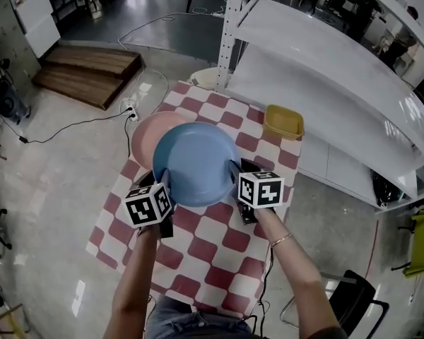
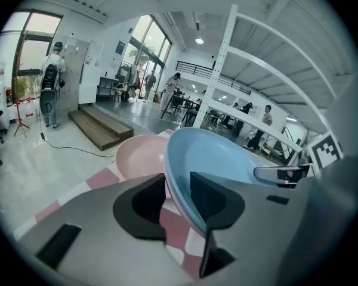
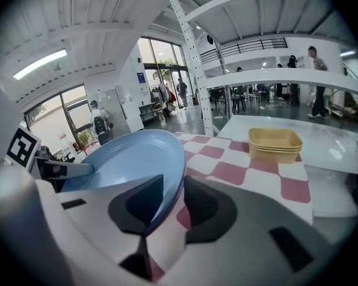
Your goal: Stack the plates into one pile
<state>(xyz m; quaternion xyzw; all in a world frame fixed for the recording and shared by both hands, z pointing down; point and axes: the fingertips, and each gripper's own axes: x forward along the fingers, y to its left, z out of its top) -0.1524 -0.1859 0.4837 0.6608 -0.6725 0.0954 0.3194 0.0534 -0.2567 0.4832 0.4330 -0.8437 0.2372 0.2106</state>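
A blue plate (image 1: 194,162) hangs above the red-and-white checked table (image 1: 219,249), held by its rim from both sides. My left gripper (image 1: 164,183) is shut on its left edge and my right gripper (image 1: 234,176) on its right edge. In the left gripper view the blue plate (image 2: 227,159) runs tilted between the jaws of the left gripper (image 2: 178,201). The right gripper view shows the blue plate's rim (image 3: 125,159) pinched by the right gripper (image 3: 167,204). A pink plate (image 1: 143,136) lies on the table, partly hidden under the blue one; the pink plate (image 2: 142,157) is beyond the left jaws.
Stacked yellow tubs (image 1: 283,122) sit at the table's far right corner, also in the right gripper view as yellow tubs (image 3: 274,143). White metal shelving (image 1: 325,69) stands to the right of the table. Wooden steps (image 1: 85,69) and cables lie on the floor at left.
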